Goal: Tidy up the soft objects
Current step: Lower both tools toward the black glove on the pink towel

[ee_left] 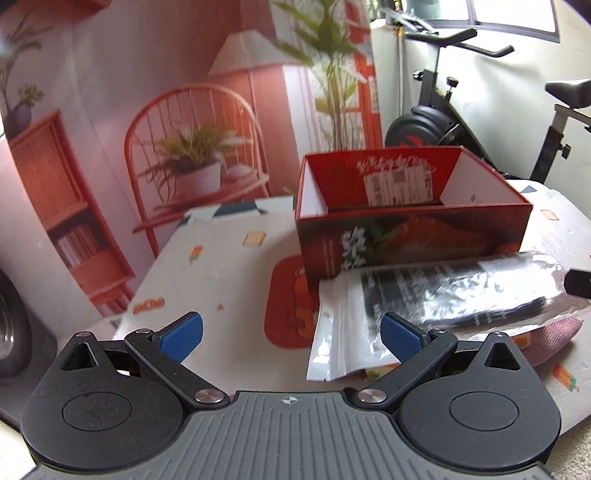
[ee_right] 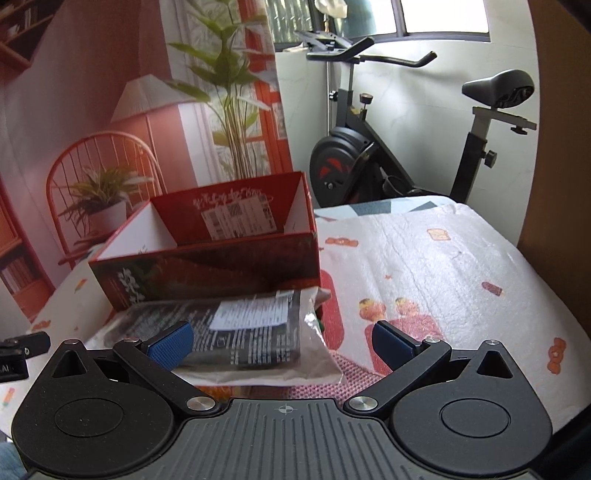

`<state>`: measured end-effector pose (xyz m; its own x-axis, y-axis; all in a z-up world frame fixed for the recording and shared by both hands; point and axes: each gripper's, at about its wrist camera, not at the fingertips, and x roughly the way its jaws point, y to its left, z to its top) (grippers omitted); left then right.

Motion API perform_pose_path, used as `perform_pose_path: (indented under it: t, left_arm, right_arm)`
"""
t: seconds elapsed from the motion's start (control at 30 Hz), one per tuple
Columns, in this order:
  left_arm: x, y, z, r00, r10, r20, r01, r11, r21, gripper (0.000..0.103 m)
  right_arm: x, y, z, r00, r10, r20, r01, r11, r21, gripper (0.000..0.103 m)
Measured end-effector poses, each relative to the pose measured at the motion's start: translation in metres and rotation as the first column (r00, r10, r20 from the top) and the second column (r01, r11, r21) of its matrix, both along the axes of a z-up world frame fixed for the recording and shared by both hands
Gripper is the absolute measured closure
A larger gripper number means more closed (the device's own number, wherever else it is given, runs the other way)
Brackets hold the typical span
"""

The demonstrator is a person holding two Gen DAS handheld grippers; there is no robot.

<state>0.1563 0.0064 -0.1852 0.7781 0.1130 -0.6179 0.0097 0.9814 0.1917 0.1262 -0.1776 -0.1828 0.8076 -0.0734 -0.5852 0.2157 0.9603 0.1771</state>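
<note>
One silver foil pouch (ee_left: 424, 306) with a dark printed panel and a white label lies flat on the patterned tablecloth (ee_right: 443, 258), its far edge right against the near wall of one open red cardboard box (ee_left: 410, 236). Under the pouch's near edge a single pink knitted piece (ee_right: 332, 380) shows, mostly covered, so what it is cannot be told. The box stands upright with one white shipping label stuck inside its far wall. The left gripper (ee_left: 291, 338) hovers above the near left part of the pouch with its two blue-padded fingers spread wide, nothing between them. The right gripper (ee_right: 282, 341) hangs over the pouch's near right corner, likewise spread wide and empty. Behind the table hangs one printed room backdrop (ee_left: 166, 129), and beside it stands one black exercise bike (ee_right: 406, 147) under a window (ee_right: 443, 18).
</note>
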Motion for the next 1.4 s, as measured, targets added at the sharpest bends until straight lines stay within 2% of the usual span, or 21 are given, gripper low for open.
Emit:
perform_pose_path:
  t: [0.2,0.53,0.67,0.83,0.93,1.03,1.23,1.4]
  left_arm:
    - [-0.001,0.017,-0.017,0.998,0.034,-0.052,-0.038,0.997,-0.067,0.000]
    - [0.004,0.022,-0.033,0.994,0.024,-0.105,-0.040,0.987,-0.158,0.000]
    - [0.002,0.018,-0.046,0.986,-0.001,-0.165,-0.028,0.985,-0.173,0.000]
    - [0.004,0.015,-0.062,0.979,-0.012,-0.203,-0.021,0.987,-0.161,0.000]
    - [0.009,0.021,-0.069,0.973,0.004,-0.232,-0.051,0.979,-0.195,0.000]
    - [0.013,0.026,-0.077,0.969,0.017,-0.245,-0.071,0.975,-0.212,0.000]
    - [0.014,0.024,-0.093,0.963,0.007,-0.271,-0.060,0.980,-0.189,0.000]
    - [0.017,0.025,-0.097,0.959,0.002,-0.282,-0.060,0.978,-0.199,0.000]
  right_arm:
    - [-0.008,0.005,-0.009,0.999,-0.017,0.044,0.020,0.998,-0.067,0.000]
    - [-0.016,0.008,-0.019,0.999,-0.008,0.044,0.009,1.000,-0.026,0.000]
    - [-0.023,0.021,-0.029,1.000,0.007,0.012,-0.007,1.000,-0.023,0.000]
    - [-0.021,0.043,-0.045,0.996,0.079,-0.043,-0.080,0.996,-0.033,0.000]
    - [-0.017,0.053,-0.058,0.991,0.109,-0.078,-0.111,0.994,-0.023,0.000]
    - [-0.013,0.062,-0.070,0.984,0.135,-0.115,-0.138,0.990,-0.019,0.000]
    - [-0.004,0.077,-0.098,0.971,0.157,-0.181,-0.176,0.980,-0.090,0.001]
    - [-0.003,0.075,-0.104,0.967,0.162,-0.197,-0.178,0.982,-0.069,0.001]
